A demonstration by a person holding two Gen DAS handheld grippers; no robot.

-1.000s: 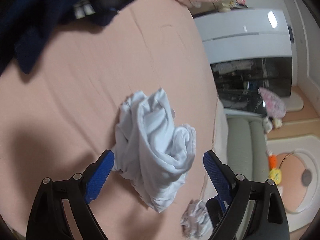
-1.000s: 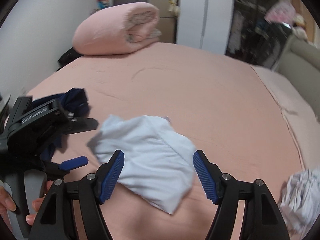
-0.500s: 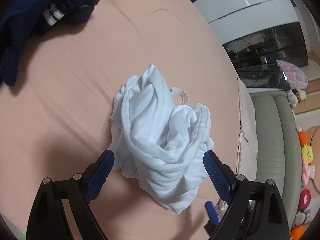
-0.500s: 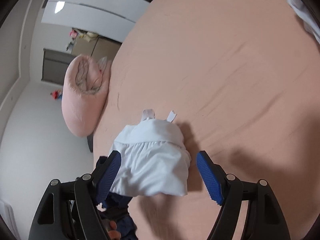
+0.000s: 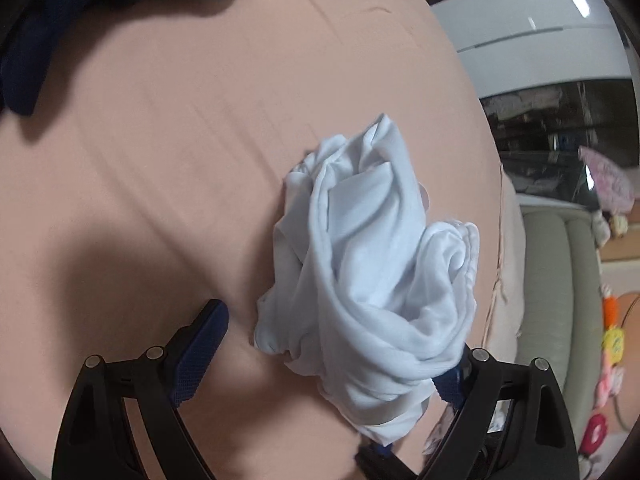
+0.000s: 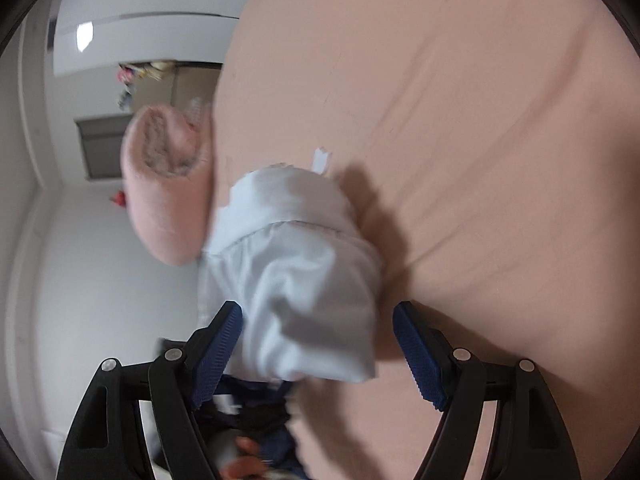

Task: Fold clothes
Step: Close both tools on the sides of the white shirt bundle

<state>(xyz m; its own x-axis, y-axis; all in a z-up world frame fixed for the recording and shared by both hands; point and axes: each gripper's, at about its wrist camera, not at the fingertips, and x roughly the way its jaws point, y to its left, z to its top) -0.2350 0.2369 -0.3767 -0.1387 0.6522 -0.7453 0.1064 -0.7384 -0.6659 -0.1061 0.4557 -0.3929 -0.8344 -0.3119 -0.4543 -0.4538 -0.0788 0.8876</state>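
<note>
While both wide-spread grippers, left gripper point(image 5: 324, 354) and right gripper point(image 6: 318, 344), are closing in on the crumpled white garment point(image 5: 372, 280) (nothing pinched yet), right is rolling sideways. Folding isn't starting until it's spread on the bed point(image 5: 180, 140).

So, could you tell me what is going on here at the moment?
A person is working on a pink bed with a hand-held claw in each hand. A crumpled white garment lies bunched on the sheet, not yet spread or folded. The left claw and the right claw are both open, with the garment between their fingers but not gripped. A dark navy garment lies further off on the bed.
</note>
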